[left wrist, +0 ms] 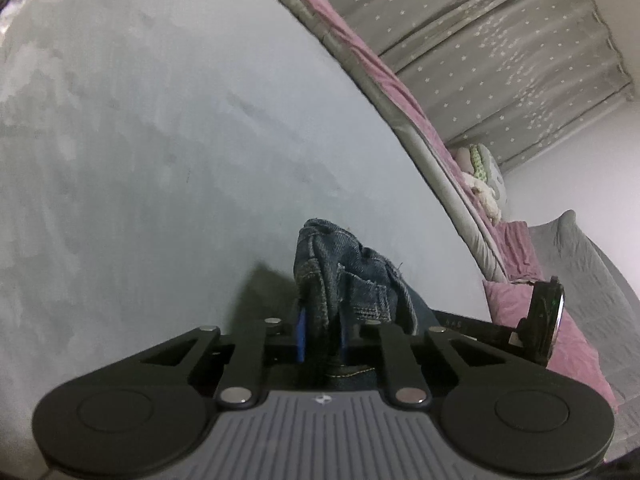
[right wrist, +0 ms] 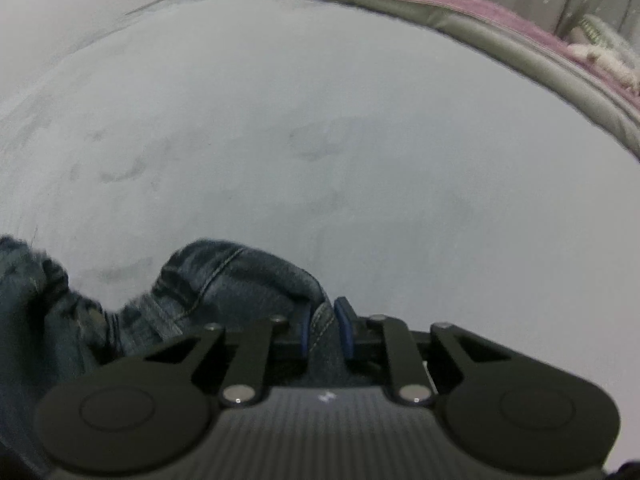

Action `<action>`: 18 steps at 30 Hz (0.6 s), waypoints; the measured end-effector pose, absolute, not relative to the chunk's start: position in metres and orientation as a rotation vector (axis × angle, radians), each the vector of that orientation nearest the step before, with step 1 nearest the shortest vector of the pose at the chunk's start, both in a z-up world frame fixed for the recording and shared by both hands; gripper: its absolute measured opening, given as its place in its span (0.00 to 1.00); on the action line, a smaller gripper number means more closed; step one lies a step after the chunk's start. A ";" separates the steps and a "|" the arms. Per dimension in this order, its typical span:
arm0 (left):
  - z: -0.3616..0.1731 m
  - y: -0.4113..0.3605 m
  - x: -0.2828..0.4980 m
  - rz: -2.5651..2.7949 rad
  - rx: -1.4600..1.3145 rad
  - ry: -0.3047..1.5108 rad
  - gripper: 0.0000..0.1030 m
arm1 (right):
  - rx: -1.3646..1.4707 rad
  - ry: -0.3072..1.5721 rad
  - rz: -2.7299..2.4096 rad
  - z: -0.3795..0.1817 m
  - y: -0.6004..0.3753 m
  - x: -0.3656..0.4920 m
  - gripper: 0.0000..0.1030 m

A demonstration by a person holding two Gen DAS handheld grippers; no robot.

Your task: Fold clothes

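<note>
Both grippers, left gripper (left wrist: 322,336) and right gripper (right wrist: 324,330), pinch the blue denim jeans (right wrist: 240,280) in their fingers over the pale grey bed (right wrist: 320,120); probably mid-fold, next lay them flat.

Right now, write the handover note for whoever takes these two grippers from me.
Left gripper: shut on a bunched part of the jeans, denim sticking up between the blue pads.
Right gripper: shut on another fold of the jeans; more denim trails off to its left.
Both hold the fabric just above the pale grey surface, which looks like a bed top with a grey and pink quilt along its far edge.
Done: jeans picked up at two points.
Left: no neat fold shows yet. Spread them flat on the surface, then fold.
</note>
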State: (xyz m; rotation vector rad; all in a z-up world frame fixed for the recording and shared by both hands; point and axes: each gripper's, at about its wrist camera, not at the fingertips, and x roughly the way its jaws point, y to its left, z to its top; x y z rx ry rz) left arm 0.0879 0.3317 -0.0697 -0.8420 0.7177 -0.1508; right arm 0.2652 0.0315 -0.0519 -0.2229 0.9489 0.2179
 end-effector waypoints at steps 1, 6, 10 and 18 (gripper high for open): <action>-0.068 0.331 0.087 -0.144 -0.835 0.709 0.12 | -0.230 0.927 0.205 -0.047 0.034 0.266 0.14; -0.062 0.334 0.081 -0.080 -0.784 0.670 0.10 | -0.248 0.813 0.146 -0.020 0.049 0.272 0.13; -0.059 0.341 0.077 -0.042 -0.770 0.634 0.07 | -0.248 0.747 0.150 -0.003 0.068 0.279 0.13; -0.045 0.348 0.063 0.084 -0.695 0.491 0.07 | -0.271 0.661 0.201 0.007 0.135 0.312 0.13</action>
